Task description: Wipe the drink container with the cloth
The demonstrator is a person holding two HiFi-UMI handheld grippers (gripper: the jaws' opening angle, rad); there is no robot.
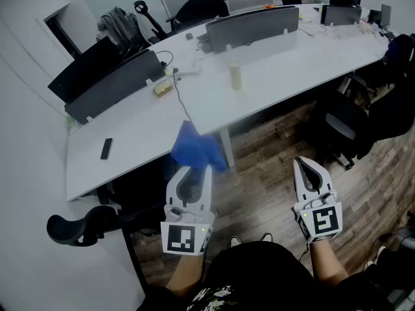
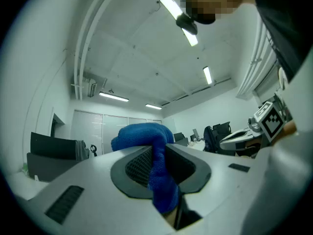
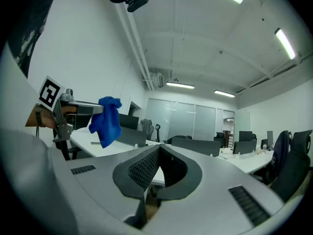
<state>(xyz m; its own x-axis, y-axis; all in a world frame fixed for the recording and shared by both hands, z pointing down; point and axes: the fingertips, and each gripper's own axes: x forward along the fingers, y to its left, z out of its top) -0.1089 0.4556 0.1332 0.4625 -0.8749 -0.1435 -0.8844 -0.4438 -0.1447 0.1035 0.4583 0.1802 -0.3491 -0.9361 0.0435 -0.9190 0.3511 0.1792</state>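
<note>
A blue cloth (image 1: pixel 194 146) bunches out of my left gripper (image 1: pixel 192 168), which is shut on it; the left gripper view shows the cloth (image 2: pixel 156 170) pinched between the pads and hanging over them. My right gripper (image 1: pixel 303 163) is held level beside it with its jaws shut and nothing between them. In the right gripper view the cloth (image 3: pixel 106 120) dangles from the left gripper (image 3: pixel 80 109). The drink container (image 1: pixel 237 76), a pale upright cylinder, stands on the white desk (image 1: pixel 285 70) well ahead of both grippers. Both grippers hover over the floor, short of the desk's edge.
A dark phone (image 1: pixel 106 148) lies on the desk's near left part. Grey divider screens (image 1: pixel 253 26) run along the desk's middle. Black office chairs (image 1: pixel 340 125) stand at the right, another chair (image 1: pixel 78 229) at the lower left. A person (image 1: pixel 204 6) sits at the far side.
</note>
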